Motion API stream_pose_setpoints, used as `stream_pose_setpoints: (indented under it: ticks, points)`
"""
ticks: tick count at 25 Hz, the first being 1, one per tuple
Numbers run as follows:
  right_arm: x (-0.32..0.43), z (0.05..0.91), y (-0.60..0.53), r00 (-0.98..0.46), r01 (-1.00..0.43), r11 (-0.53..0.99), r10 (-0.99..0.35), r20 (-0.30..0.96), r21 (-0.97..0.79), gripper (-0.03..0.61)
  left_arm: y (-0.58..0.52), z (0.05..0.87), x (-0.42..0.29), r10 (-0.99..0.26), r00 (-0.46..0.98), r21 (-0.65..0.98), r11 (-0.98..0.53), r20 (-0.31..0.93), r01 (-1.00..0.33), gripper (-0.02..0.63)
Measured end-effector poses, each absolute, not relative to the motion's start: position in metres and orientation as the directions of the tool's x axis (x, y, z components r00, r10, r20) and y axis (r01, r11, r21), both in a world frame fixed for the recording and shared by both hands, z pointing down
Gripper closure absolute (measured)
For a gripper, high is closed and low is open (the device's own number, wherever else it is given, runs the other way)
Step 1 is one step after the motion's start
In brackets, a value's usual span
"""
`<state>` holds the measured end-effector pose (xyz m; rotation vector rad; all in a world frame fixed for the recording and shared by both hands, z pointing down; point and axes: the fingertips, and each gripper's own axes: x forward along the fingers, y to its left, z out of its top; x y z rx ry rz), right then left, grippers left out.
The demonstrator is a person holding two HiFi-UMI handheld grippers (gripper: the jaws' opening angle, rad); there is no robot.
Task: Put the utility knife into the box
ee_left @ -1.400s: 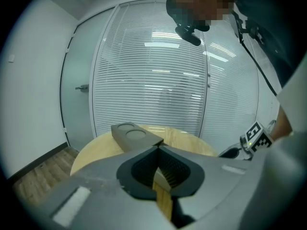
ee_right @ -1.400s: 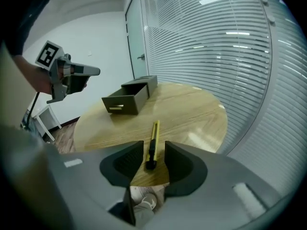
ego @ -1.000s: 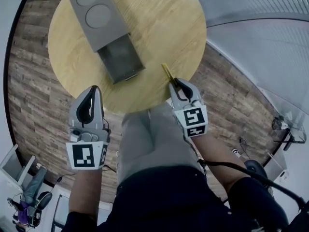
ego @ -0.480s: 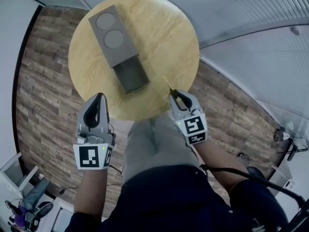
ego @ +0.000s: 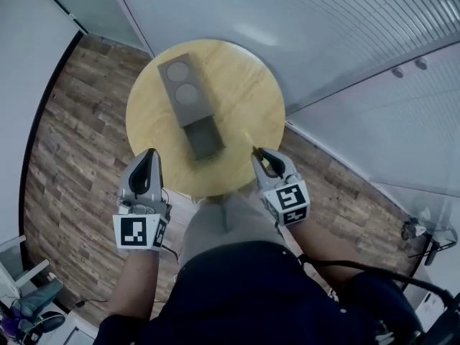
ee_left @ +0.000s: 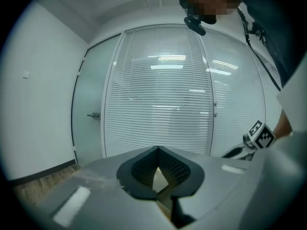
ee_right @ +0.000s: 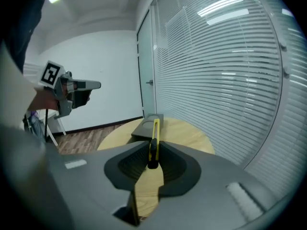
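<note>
Gripping the yellow utility knife, right gripper at the table edge.
Meanwhile left gripper pinched together, empty; box lies well apart.

- Counter: 1, round, wood-topped.
- Box: 1, grey, on the counter.
- Round marks on the box lid: 2; possibly recesses, the head view is too small to tell.
- Utility knife: 1, yellow.
- Tongs: 2, namely left tongs and right tongs.
- Marker cubes: 2, one per tongs.
</note>
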<state>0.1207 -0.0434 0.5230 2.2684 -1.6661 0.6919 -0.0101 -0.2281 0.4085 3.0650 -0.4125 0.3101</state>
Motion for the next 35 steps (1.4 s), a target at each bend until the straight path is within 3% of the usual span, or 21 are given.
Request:
stream_pose_setpoints:
  ticks: [20, 27, 35]
  points:
    - [0.129, 0.375, -0.07, 0.213, -0.966, -0.245, -0.935, 0.284, -0.08, 0.508, -0.226, 0.297, -0.037, -0.316, 0.948, -0.073, -0.947, 0.043, -0.313, 0.611]
    - [0.13, 0.369, -0.078, 0.2, -0.969, -0.231, -0.94, 0.275, -0.083, 0.508, -0.233, 0.292, -0.049, -0.362, 0.931, -0.075, -0.93, 0.04, -0.359, 0.611]
    - [0.11, 0.375, -0.128, 0.074, -0.99, -0.106, -0.953, 0.292, -0.096, 0.508, -0.263, 0.29, -0.068, -0.453, 0.89, -0.076, -0.891, 0.051, -0.448, 0.611]
